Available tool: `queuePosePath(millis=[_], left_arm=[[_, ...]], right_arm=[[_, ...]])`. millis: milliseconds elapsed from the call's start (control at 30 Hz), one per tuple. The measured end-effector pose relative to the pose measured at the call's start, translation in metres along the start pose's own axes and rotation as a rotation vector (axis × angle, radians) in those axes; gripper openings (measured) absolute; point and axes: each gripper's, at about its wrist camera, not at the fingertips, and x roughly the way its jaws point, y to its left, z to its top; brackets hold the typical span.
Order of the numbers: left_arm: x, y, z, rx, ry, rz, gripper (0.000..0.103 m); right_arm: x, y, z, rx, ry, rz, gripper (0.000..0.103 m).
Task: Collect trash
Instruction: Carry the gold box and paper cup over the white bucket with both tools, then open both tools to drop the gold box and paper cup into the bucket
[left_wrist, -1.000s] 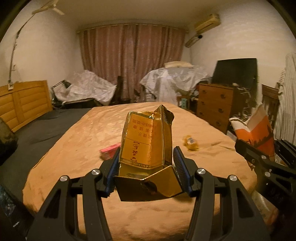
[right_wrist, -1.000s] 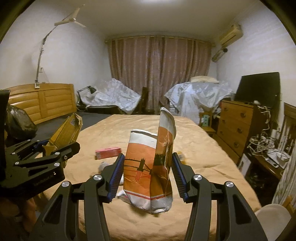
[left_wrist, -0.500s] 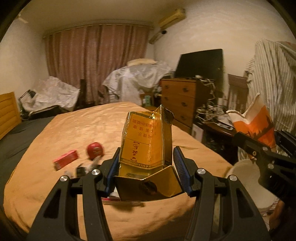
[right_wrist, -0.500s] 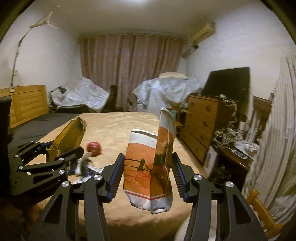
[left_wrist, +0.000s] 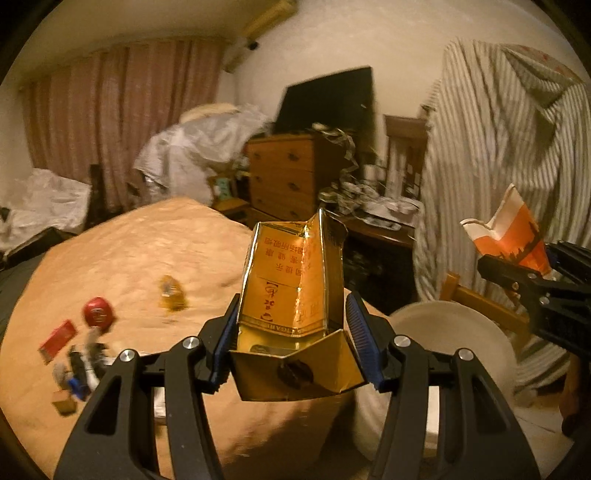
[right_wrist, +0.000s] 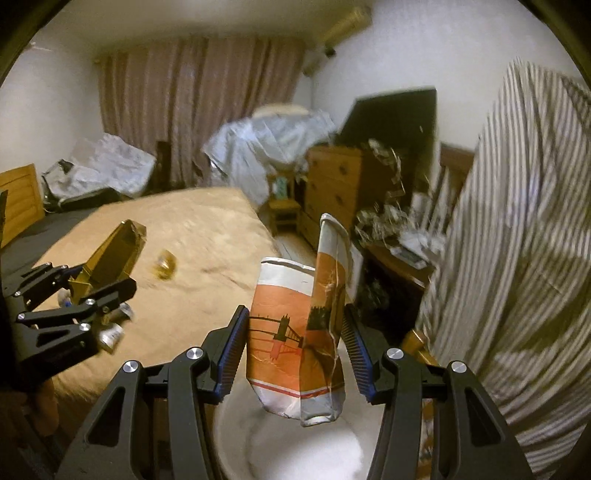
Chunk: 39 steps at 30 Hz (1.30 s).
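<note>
You've got a glossy gold foil carton (left_wrist: 291, 280), creased matt paper cup (right_wrist: 295, 343), soft cloth bedspread (left_wrist: 140, 258), varnished wood dresser (left_wrist: 284, 177).

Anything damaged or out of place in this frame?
Yes. The gold carton in the left gripper is torn open and crumpled; the orange paper bag in the right gripper is ripped along its top. Small litter lies scattered on the bed.

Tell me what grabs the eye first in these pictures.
The left gripper holds a torn gold carton upright above the foot of the bed. The right gripper holds a crumpled orange-and-white paper cup over a white bin. More litter lies on the bed, including a red ball.
</note>
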Motion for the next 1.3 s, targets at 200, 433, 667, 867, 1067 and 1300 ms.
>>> queuePosePath(millis=[200, 433, 667, 867, 1067, 1300], left_arm=[[0.037, -0.037, -0.001, 0.045, 0.130, -0.127, 0.054], [0.086, -0.074, -0.012, 0.099, 0.331, -0.275, 0.054], [0.111, -0.081, -0.031, 0.107, 0.464, -0.323, 0.054], [0.117, -0.080, -0.037, 0.105, 0.490, -0.317, 0.054], [0.122, -0.082, -0.035, 0.121, 0.474, -0.289, 0.070], [0.120, -0.069, -0.034, 0.092, 0.462, -0.271, 0.073]], right_arm=[[0.037, -0.058, -0.015, 0.038, 0.161, 0.018, 0.053], [0.088, -0.093, -0.032, 0.086, 0.379, 0.077, 0.053], [0.115, -0.103, -0.055, 0.141, 0.500, 0.135, 0.053], [0.113, -0.098, -0.066, 0.151, 0.505, 0.144, 0.053], [0.111, -0.098, -0.067, 0.166, 0.496, 0.163, 0.071], [0.104, -0.096, -0.067, 0.182, 0.469, 0.174, 0.072]])
